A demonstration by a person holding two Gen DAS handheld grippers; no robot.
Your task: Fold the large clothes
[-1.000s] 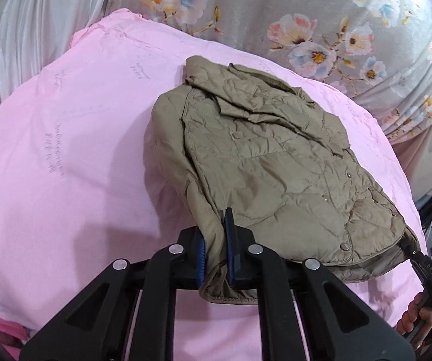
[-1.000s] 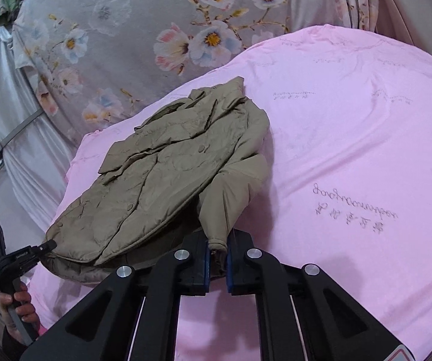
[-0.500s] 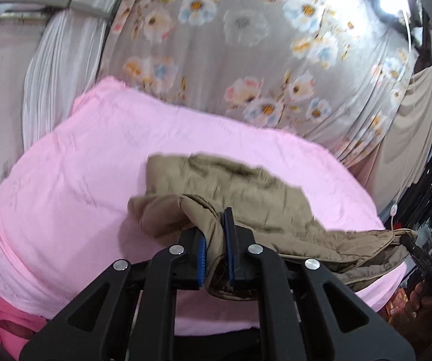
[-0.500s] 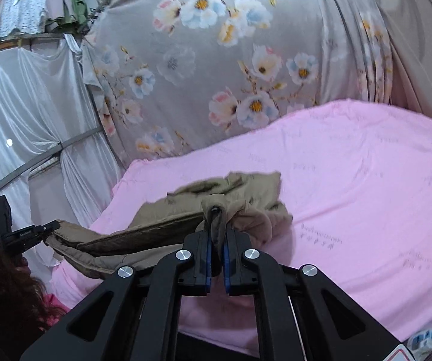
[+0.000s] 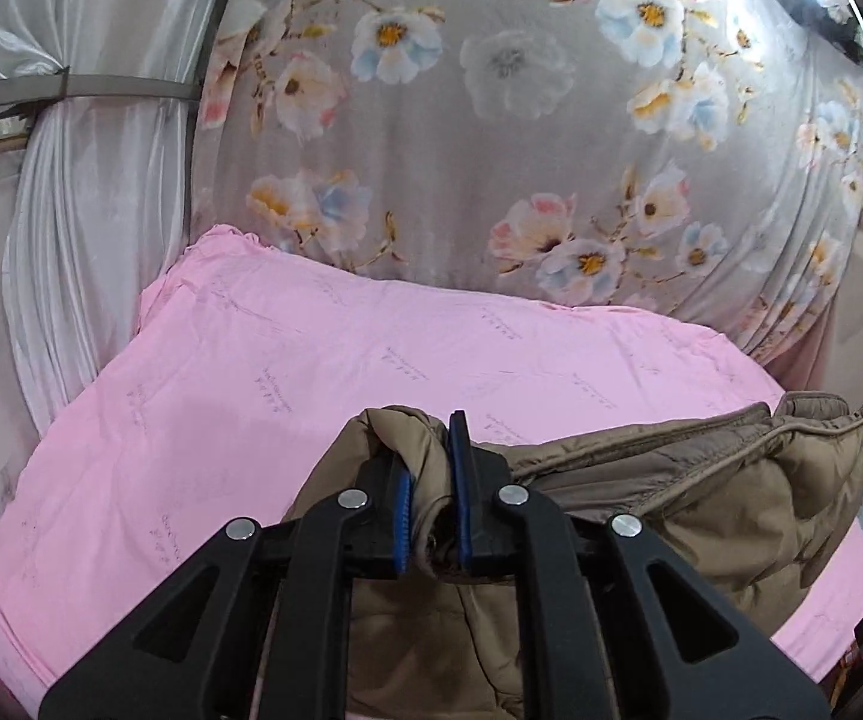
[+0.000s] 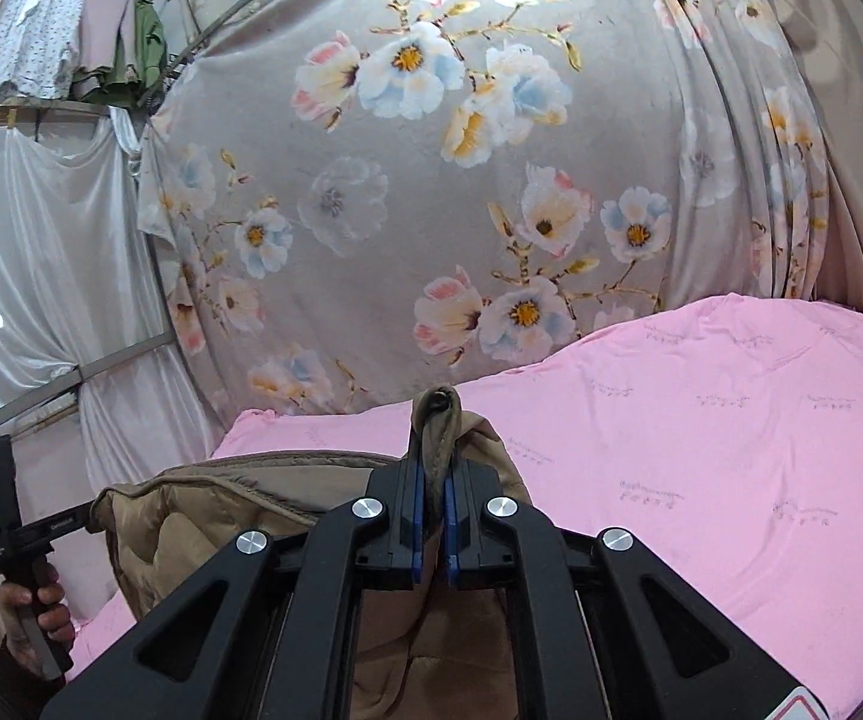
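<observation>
Holding the olive quilted jacket (image 5: 701, 480) up off the pink bed cover (image 5: 311, 396), the left gripper (image 5: 431, 480) and the right gripper (image 6: 434, 480) were each clamped tight on a bunched edge of it, the padded body slung between them. This looked like the lift before a fold; the next move likely called for laying it flat without loosening either grip.

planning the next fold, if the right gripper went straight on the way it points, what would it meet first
Likely the pink sheet on the bed; the right gripper, shut on the jacket, tilts slightly down. Depth is unclear.
</observation>
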